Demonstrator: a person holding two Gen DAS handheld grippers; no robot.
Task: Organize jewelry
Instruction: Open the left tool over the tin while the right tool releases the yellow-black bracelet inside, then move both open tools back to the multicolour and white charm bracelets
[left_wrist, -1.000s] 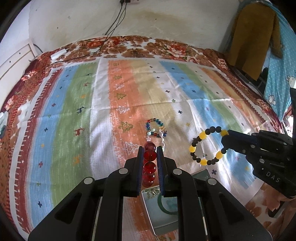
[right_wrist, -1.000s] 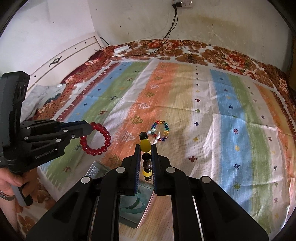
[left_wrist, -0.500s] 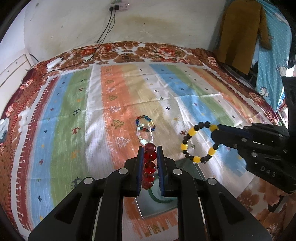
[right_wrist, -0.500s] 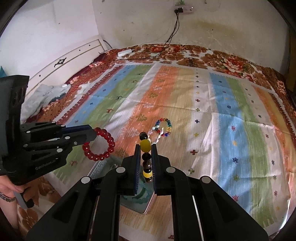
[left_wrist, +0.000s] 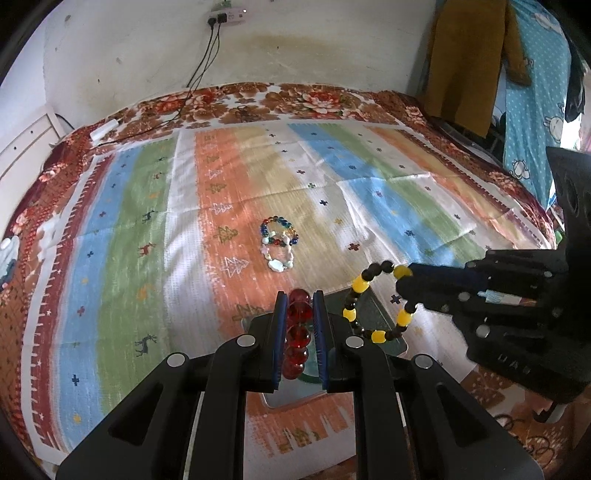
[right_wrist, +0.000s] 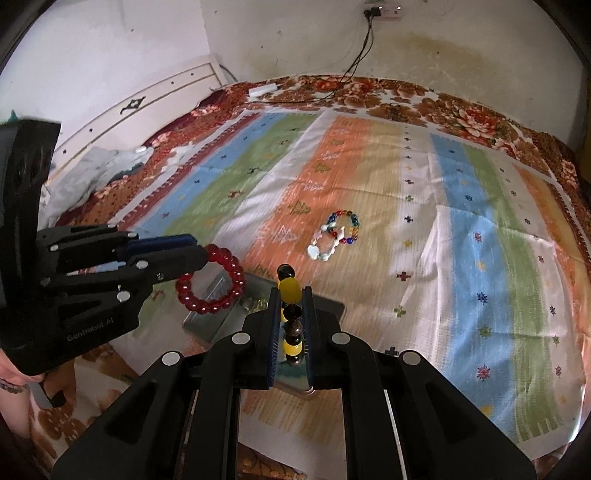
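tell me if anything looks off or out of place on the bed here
Nothing looks spilled or broken. Two bracelets, a multicolored one and a pale one, lie overlapping on the striped blanket, outside the metal tin. The left claw holds a red bracelet, the right claw a black-and-yellow bracelet.

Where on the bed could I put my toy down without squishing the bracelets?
The striped blanket lies bare right of the two bracelets on the bed, and on the blue-green stripes left of them. Near the metal tin it's crowded: both grippers hold bracelets above it.
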